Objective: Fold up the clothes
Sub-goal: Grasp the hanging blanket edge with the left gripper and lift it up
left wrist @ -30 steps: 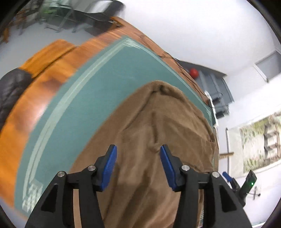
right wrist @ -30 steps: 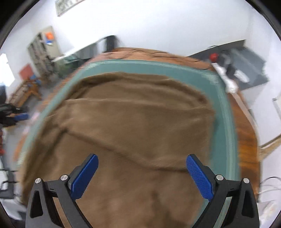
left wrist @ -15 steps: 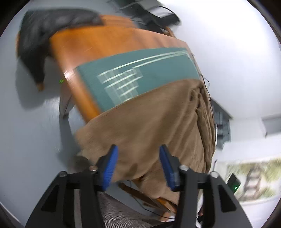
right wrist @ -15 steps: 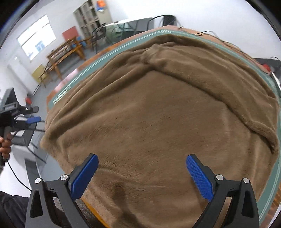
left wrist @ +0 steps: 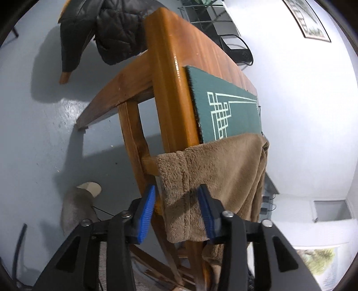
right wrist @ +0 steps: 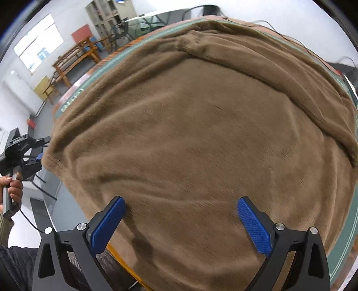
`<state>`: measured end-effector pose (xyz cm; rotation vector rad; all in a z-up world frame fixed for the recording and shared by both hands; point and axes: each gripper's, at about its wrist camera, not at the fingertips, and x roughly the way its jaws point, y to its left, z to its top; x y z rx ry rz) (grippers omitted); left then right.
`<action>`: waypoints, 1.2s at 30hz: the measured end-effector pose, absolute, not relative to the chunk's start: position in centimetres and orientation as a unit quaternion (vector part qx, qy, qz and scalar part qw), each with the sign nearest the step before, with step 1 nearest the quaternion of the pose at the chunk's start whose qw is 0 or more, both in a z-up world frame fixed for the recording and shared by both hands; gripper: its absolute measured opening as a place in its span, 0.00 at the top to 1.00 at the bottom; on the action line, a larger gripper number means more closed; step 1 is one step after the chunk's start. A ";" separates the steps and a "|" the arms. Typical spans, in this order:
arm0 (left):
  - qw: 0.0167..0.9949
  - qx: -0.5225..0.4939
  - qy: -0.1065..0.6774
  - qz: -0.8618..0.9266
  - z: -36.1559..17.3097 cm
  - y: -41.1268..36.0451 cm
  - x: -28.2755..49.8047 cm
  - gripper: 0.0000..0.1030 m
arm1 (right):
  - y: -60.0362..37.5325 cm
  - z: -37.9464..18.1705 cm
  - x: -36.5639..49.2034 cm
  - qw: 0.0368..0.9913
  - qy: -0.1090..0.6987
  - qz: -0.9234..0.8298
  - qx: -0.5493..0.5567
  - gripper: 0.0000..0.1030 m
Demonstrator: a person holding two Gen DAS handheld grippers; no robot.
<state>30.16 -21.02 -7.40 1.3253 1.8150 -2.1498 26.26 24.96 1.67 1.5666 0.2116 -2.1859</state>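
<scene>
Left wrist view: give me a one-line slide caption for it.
Open left tongs straddle the corner of a brown fleece garment hanging over the edge of the wooden table.

1. I read this as an institutional workroom or lab rather than a home: bare white walls and a painted grey floor (left wrist: 44, 134).
2. At upper left of the right wrist view I see metal storage cabinets (right wrist: 107, 15), a bright window (right wrist: 38, 47) and several wooden benches (right wrist: 73, 56) standing about.
3. The wooden counter (left wrist: 179, 51) carries a green mat (left wrist: 235, 107) printed with pale grid lines.
4. Framed pictures (left wrist: 306, 20) hang on the walls, and a dark padded jacket (left wrist: 107, 29) is draped over furniture at upper left of the left wrist view.
</scene>
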 end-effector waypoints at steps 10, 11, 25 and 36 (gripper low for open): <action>0.008 0.406 0.626 -0.666 -9.3 -21.3 30.2 0.76 | 28.0 0.7 26.6 0.187 0.062 -0.793 0.576 0.01; 0.010 0.405 0.624 -0.668 -9.0 -21.4 30.4 0.78 | 28.0 0.7 26.6 0.187 0.064 -0.794 0.575 0.01; -0.007 0.296 0.555 -0.777 7.5 -25.9 28.3 0.95 | 28.8 -0.3 26.0 0.188 0.082 -0.800 0.564 0.01; -0.040 0.260 0.450 -0.854 20.5 -29.3 18.1 0.97 | 29.5 -0.8 25.6 0.180 0.077 -0.810 0.553 0.01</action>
